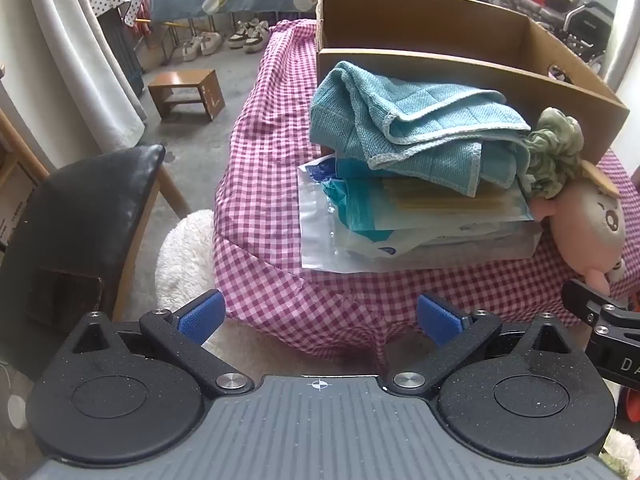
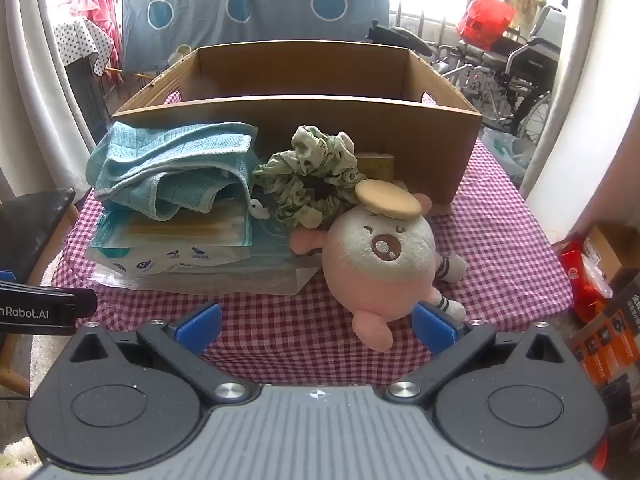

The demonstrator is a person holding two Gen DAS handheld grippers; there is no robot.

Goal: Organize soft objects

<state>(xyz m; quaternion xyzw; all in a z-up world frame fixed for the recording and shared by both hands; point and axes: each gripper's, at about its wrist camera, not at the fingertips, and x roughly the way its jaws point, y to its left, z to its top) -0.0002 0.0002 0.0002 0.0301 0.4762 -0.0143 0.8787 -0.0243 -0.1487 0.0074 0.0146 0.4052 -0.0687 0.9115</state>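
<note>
Starting out is my reading of the step: nothing soft has gone into the cardboard box (image 2: 304,128) yet, as far as its visible inner walls tell, though its floor is hidden behind the near wall. It stands open-topped, stiff and plain brown, at the far side of the table under a pink checked cloth (image 2: 500,248). Just in front of the box lies the teal towel (image 2: 168,160), a loosely folded waffle weave with pale hemmed edges, resting on a stack of glossy plastic packets (image 2: 176,248). Beside these sits the round pink-and-white plush toy (image 2: 380,260), fuzzy, with a flat tan disc on its head, and the ruffled green scrunchie (image 2: 312,172) leans against the towel. Both the left gripper (image 1: 320,316) and right gripper (image 2: 318,324) hover with jaws spread wide, holding nothing. Next, I'd judge, the right one needs to close around the plush, which lies nearest, partly between its blue pads.
</note>
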